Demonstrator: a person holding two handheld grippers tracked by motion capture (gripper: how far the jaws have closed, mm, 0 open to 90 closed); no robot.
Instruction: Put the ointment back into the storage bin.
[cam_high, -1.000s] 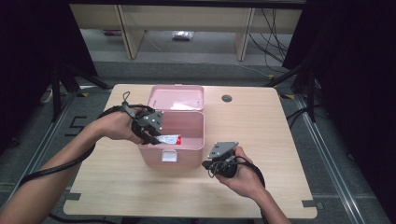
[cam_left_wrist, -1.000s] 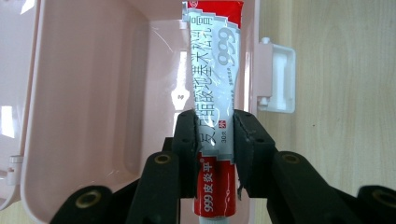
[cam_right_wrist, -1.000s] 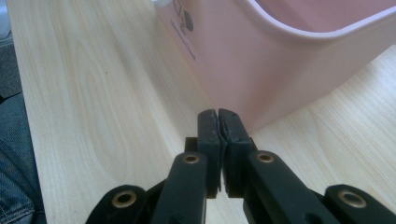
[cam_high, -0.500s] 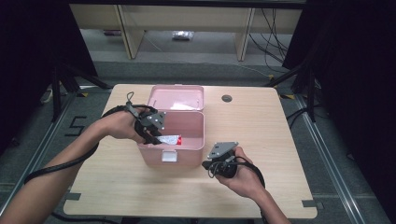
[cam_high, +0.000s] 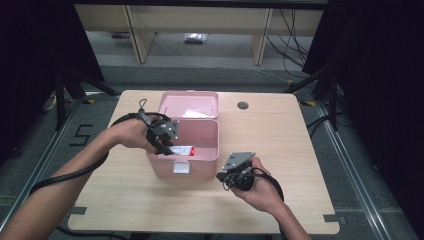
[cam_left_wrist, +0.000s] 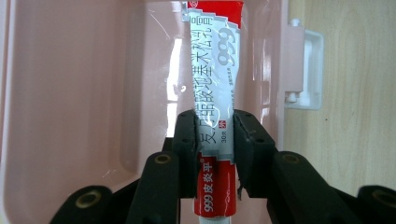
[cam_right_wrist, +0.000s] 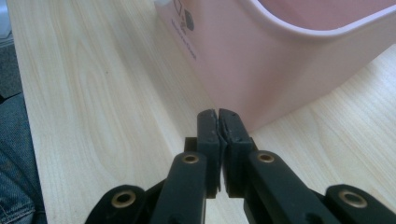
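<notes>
A pink box (cam_high: 192, 150) stands in the middle of the table with its lid (cam_high: 189, 104) swung back. My left gripper (cam_high: 167, 145) reaches over the box's left wall and is shut on a red and white ointment tube (cam_left_wrist: 217, 102), which points into the box. The tube (cam_high: 181, 149) lies just inside the front wall. In the left gripper view the black fingers (cam_left_wrist: 187, 140) pinch the tube near its red lower end. My right gripper (cam_high: 223, 177) rests low over the table right of the box, jaws shut with nothing between them (cam_right_wrist: 218, 117), pointing at the box's corner (cam_right_wrist: 261, 84).
The box's white latch (cam_high: 181, 167) faces the person. A round cable hole (cam_high: 243, 105) sits in the table top behind the box. Bare wood lies to the right and in front of the box. Shelving and cables stand beyond the far edge.
</notes>
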